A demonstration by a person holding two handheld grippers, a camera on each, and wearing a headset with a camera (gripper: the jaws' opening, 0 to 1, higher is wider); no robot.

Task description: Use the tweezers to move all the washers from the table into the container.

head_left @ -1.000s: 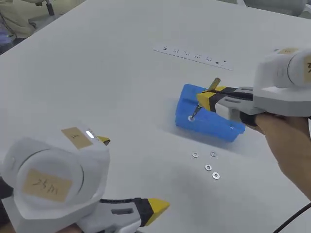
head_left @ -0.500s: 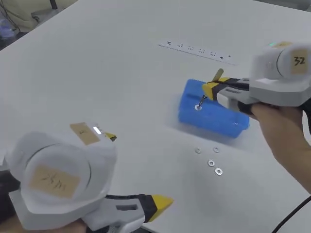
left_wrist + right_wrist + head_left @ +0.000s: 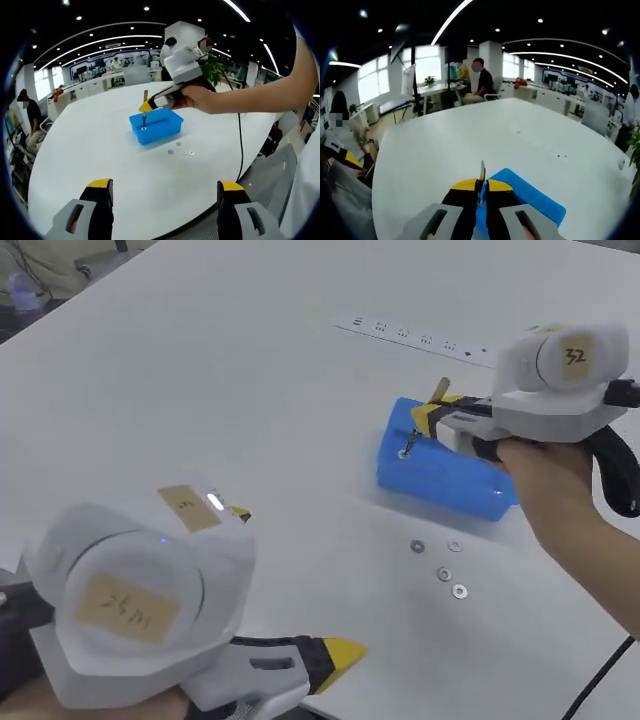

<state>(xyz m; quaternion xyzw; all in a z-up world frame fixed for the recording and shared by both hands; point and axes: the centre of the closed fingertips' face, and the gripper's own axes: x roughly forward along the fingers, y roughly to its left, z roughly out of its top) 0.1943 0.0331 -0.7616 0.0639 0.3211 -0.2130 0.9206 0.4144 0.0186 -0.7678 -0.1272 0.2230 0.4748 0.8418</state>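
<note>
While R gripper [image 3: 428, 418] clamps tweezers [image 3: 410, 442] over blue container [image 3: 455, 485], L gripper [image 3: 165, 186] gapes wide, empty; washers [image 3: 444, 574] at container's 6 o'clock.

right gripper [image 3: 425, 418] | tweezers [image 3: 408, 443] steeper | tip edged toward container [image 3: 450, 488] far-left corner

White power strip [image 3: 420, 340]; seated person [image 3: 482, 82] beyond.
</note>
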